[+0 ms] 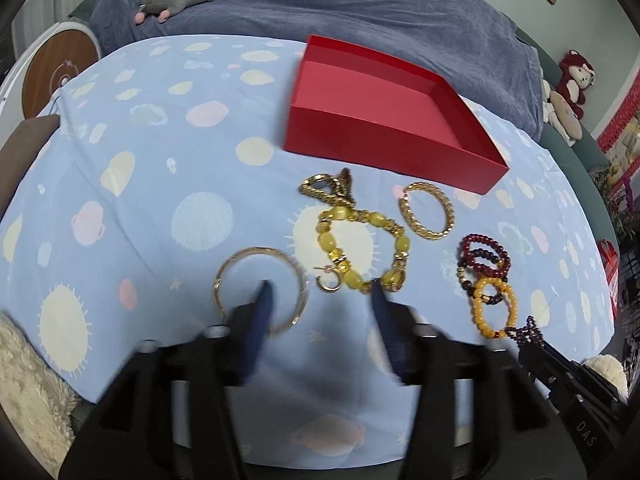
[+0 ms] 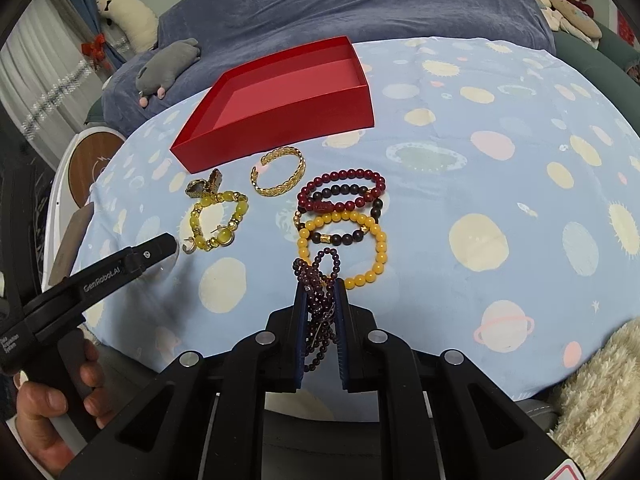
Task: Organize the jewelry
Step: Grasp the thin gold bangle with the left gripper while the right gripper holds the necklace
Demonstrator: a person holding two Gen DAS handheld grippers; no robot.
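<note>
R gripper [image 2: 319,300]: fingers pinching the dark purple bead strand [image 2: 318,280], beads bunched between the pads, a loop poking out ahead. My read: it's gripped for carrying to the red box [image 2: 280,96], which sits open & empty at the far side of the surface — looks like the drop spot.

L gripper [image 1: 320,292]: fingers spread, nothing between them. Left tip sits inside the thin gold bangle [image 1: 262,290]; right tip just beside the yellow stone bracelet [image 1: 362,248]. Small gold hoop earring [image 1: 330,280] lies in the gap ahead. Can't tell which it's lining up on.

Other pcs loose on the blue planet-print cloth [image 2: 500,160], near the box front: woven gold cuff [image 2: 279,172], red/dark bead bracelets [image 2: 342,194], amber bead bracelet [image 2: 344,252] touching the held strand's loop.
</note>
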